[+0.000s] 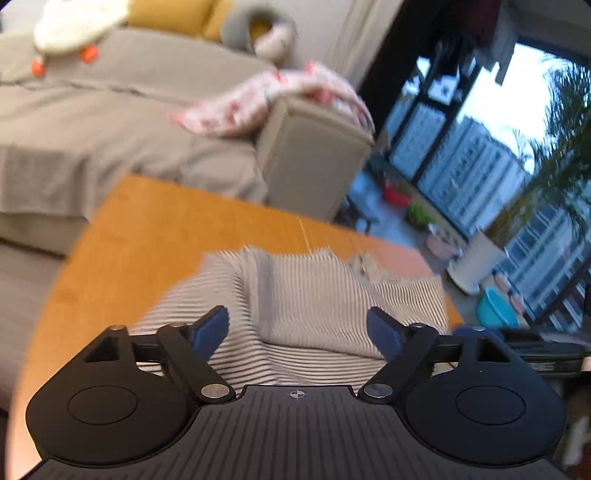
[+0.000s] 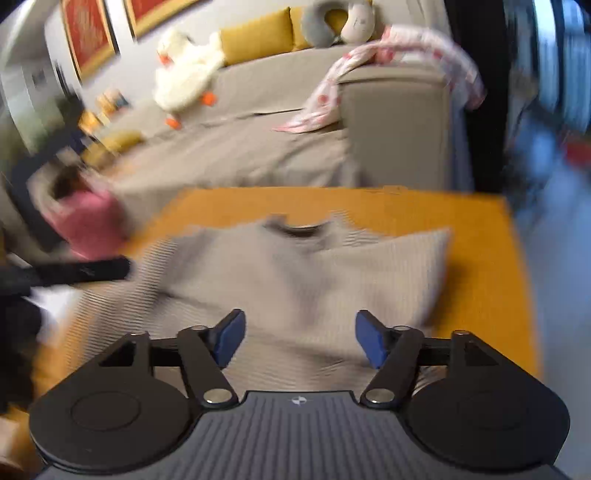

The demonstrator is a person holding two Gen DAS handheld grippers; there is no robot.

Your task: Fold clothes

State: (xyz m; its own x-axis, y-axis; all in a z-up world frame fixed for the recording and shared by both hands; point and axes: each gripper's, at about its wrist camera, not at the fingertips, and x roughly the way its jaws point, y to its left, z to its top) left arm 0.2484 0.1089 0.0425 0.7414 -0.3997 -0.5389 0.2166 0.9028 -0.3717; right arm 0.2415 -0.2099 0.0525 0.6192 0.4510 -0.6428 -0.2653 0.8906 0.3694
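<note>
One striped beige garment (image 1: 295, 295) lies on the orange table (image 1: 155, 236), just ahead of and beneath both tongs. Its sides look turned in over the middle, so the fold seems partly done, though rumpled; a lengthwise fold and some smoothing probably remain. The left gripper (image 1: 297, 332) and the right gripper (image 2: 300, 339) both stand wide apart, gripping nothing, the cloth below untouched.

Taupe sofa (image 2: 258, 147) with mustard cushions (image 2: 255, 35) behind an orange wooden worktop (image 2: 476, 229), daylit balcony windows (image 1: 480, 147) beyond.
</note>
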